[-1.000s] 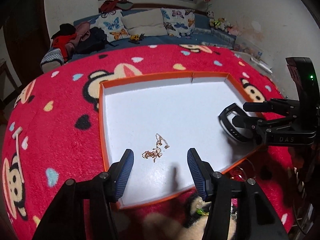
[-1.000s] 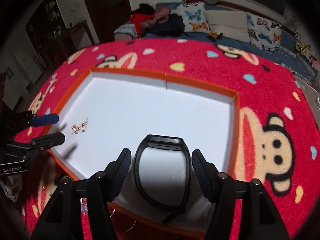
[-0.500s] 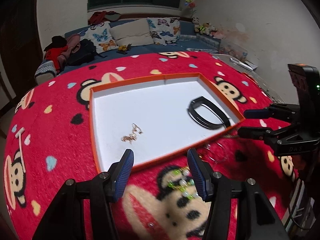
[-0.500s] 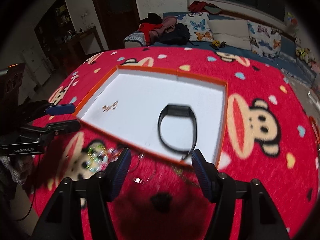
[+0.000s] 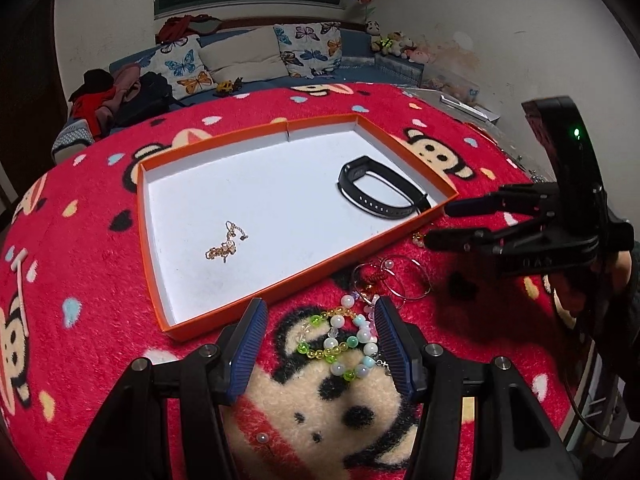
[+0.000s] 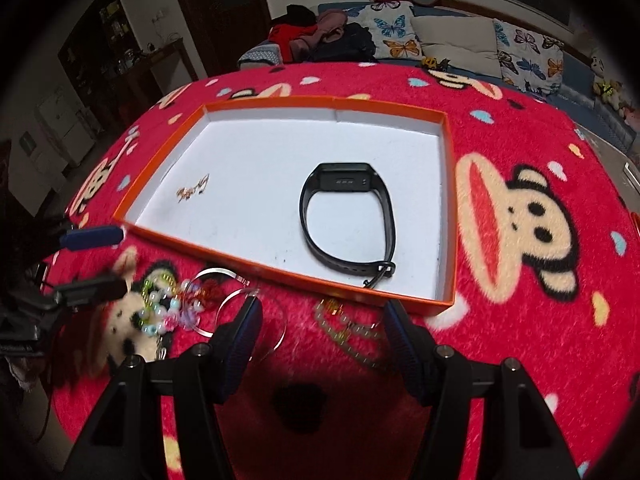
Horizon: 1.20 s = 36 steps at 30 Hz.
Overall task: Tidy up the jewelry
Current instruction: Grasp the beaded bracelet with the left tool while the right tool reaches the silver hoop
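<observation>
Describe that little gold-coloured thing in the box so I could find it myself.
Look for the shallow orange box with a white floor, lying on the red monkey-print blanket. Inside are only two things: a black wristband at one end and, apart from it near the other end, a gold chain. The chain is the tiny, tangled, glinting heap.

The left hand-held gripper points forward and steeply downward, its 2 blue-padded fingers standing apart with nothing pressed between the pads. The right hand-held gripper is angled down in the same way, its 2 fingers also spread and gripping nothing. In the left wrist view the right hand-held gripper reaches in from the right edge, fingers parted. In the right wrist view the left hand-held gripper enters from the left edge, its fingers likewise apart
</observation>
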Tool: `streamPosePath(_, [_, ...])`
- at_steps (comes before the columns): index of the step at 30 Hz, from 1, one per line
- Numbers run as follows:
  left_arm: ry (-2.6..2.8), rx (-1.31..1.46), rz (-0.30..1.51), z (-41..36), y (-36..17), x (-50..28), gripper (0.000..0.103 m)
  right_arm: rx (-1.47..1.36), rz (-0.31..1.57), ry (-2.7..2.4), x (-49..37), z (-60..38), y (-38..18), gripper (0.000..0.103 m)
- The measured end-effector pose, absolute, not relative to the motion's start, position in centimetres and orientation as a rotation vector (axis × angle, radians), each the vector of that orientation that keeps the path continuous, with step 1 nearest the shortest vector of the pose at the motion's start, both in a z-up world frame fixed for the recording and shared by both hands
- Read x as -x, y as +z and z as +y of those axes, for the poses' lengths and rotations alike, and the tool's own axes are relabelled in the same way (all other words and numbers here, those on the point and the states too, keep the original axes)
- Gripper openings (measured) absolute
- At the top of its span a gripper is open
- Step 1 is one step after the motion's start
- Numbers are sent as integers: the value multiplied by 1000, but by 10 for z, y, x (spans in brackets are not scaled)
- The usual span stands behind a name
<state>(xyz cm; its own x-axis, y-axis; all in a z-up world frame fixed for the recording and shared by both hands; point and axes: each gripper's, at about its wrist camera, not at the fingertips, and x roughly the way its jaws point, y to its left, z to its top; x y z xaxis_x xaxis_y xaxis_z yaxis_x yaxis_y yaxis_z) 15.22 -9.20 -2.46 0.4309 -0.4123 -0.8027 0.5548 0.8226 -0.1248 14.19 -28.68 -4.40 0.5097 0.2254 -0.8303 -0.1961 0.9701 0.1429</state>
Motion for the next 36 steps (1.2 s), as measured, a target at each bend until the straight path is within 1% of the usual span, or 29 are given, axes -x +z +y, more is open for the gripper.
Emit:
streamPosePath(11, [-608,-169,953,-89,-29,-155,60,82,1006,423,-119,-250,-51,69])
streamPosePath(26, [-645,-201,946,-92,-29,-148,60,150,1035,435,-128,-235,-67,68])
streamPosePath(30, [-657,-215,948,-97,-30,-146,60,157,1029,440,-125,-235,-67,62])
streamPosePath(31, [-659,-220,949,-99,-30,-146,60,156,1028,440,-125,-235,-67,59])
streamPosePath(32, [-661,-225,949,-100,-31,-146,60,156,1026,437,-125,-235,-66,54])
streamPosePath(36, [-666,-239,950,-105,-33,-147,60,153,1029,440,-127,-236,-66,52])
